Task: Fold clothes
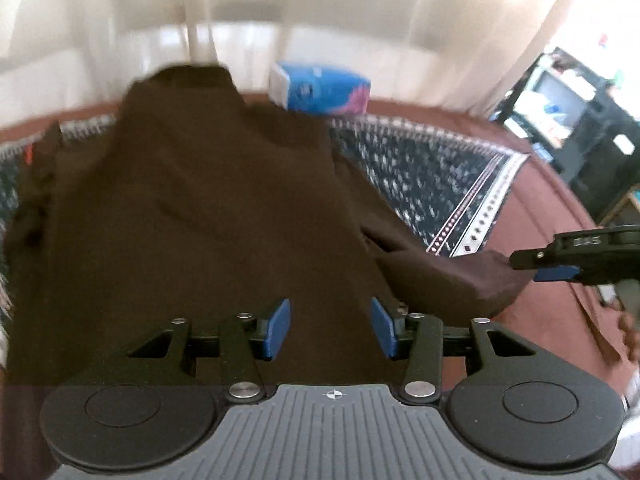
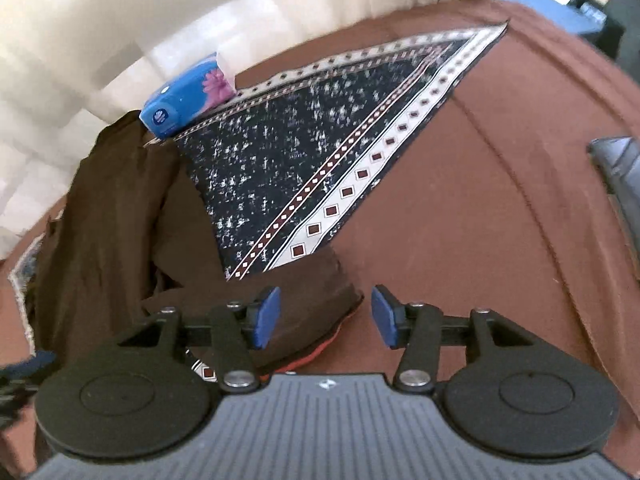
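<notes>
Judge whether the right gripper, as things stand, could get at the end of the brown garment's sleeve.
Probably yes. The right gripper is open, and the sleeve end of the brown garment lies flat just before its fingers, with nothing covering it.

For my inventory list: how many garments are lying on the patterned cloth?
1. A dark brown garment lies spread over the left part of the patterned cloth, one sleeve reaching toward the right claw. Others may be hidden underneath.
</notes>
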{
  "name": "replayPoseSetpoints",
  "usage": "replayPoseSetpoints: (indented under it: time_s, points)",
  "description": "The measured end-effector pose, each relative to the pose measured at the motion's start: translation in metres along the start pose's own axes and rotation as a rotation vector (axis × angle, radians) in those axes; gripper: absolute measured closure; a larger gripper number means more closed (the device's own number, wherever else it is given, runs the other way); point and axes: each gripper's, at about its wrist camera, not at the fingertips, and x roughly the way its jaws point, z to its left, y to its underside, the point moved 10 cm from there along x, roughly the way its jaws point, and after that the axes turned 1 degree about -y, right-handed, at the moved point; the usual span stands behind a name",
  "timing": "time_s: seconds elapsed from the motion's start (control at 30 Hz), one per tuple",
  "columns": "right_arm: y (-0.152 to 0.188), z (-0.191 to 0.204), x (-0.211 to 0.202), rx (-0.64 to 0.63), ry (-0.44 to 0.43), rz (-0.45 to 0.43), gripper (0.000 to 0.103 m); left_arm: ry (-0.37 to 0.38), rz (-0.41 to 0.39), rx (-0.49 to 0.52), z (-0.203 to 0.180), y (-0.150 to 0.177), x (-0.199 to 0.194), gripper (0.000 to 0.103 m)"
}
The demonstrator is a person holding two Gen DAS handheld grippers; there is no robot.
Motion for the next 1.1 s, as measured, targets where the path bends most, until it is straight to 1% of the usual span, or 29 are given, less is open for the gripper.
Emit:
replayPoseSetpoints:
  time_s: [0.07,0.13,0.17,0.2,0.23,0.27,0.3,0.37,0.4,0.43,0.5,0.53,0.63,0.7,0.73,0.8,0.93,0.97,1.0,1.03,1.07,1.1]
  points:
    - [-0.004,-0.008,0.008,0.029,-0.064,0.023,0.045,-0.027,0.017,-0.016,-0.017,0.002,0.017,0.042]
    - [-0.003,-0.010,0.020,0.034,-0.120,0.085,0.045,-0.066,0.031,0.004,-0.031,0.002,0.031,0.040]
    - [0.001,-0.007,0.026,0.017,-0.131,0.127,0.054,-0.089,0.044,0.027,-0.036,0.003,0.036,0.039]
    - [0.001,-0.006,0.027,0.004,-0.156,0.157,0.082,-0.113,0.056,0.050,-0.040,0.003,0.041,0.040]
    - [0.001,-0.005,0.028,-0.010,-0.181,0.188,0.091,-0.122,0.066,0.053,-0.042,0.003,0.045,0.056]
    - [0.001,-0.003,0.028,-0.022,-0.207,0.214,0.092,-0.115,0.080,0.039,-0.042,0.003,0.049,0.089]
    - [-0.009,-0.003,0.020,-0.028,-0.236,0.198,0.092,-0.096,0.104,0.003,-0.041,0.003,0.051,0.099]
    - [-0.043,-0.001,-0.008,-0.088,-0.258,0.108,0.092,-0.100,0.102,-0.035,-0.036,-0.001,0.052,0.103]
    - [-0.065,-0.002,-0.026,-0.119,-0.264,0.040,0.092,-0.121,0.090,-0.024,-0.035,-0.004,0.048,0.103]
    - [-0.087,-0.003,-0.045,-0.149,-0.268,-0.028,0.092,-0.128,0.082,-0.018,-0.035,-0.006,0.046,0.103]
    - [-0.133,-0.012,-0.082,-0.214,-0.246,-0.178,0.092,-0.129,0.075,-0.015,-0.036,-0.011,0.042,0.103]
    - [-0.153,-0.018,-0.096,-0.250,-0.220,-0.242,0.092,-0.127,0.075,-0.008,-0.037,-0.012,0.042,0.103]
    - [-0.195,-0.045,-0.115,-0.322,-0.104,-0.367,0.092,-0.128,0.085,0.006,-0.041,-0.014,0.043,0.103]
    - [-0.203,-0.072,-0.111,-0.299,-0.047,-0.377,0.092,-0.117,0.106,0.003,-0.045,-0.012,0.047,0.103]
    - [-0.201,-0.086,-0.106,-0.285,-0.024,-0.371,0.092,-0.117,0.112,0.008,-0.046,-0.011,0.050,0.103]
    - [-0.185,-0.119,-0.084,-0.262,0.057,-0.323,0.092,-0.114,0.129,0.021,-0.049,-0.007,0.059,0.103]
    - [-0.123,-0.184,-0.017,-0.115,0.163,-0.101,0.092,-0.113,0.169,0.076,-0.055,0.007,0.071,0.103]
    - [-0.107,-0.194,-0.007,-0.086,0.173,-0.060,0.092,-0.113,0.165,0.091,-0.056,0.009,0.072,0.103]
    - [-0.100,-0.193,-0.011,-0.067,0.168,-0.080,0.091,-0.113,0.161,0.105,-0.057,0.011,0.073,0.103]
    - [-0.094,-0.193,-0.015,-0.046,0.163,-0.099,0.091,-0.103,0.157,0.093,-0.056,0.010,0.071,0.100]
    - [-0.093,-0.193,-0.021,-0.020,0.168,-0.098,0.087,-0.092,0.153,0.081,-0.056,0.008,0.069,0.079]
    - [-0.093,-0.192,-0.027,-0.017,0.188,-0.096,0.073,-0.082,0.149,0.070,-0.055,0.006,0.067,0.079]
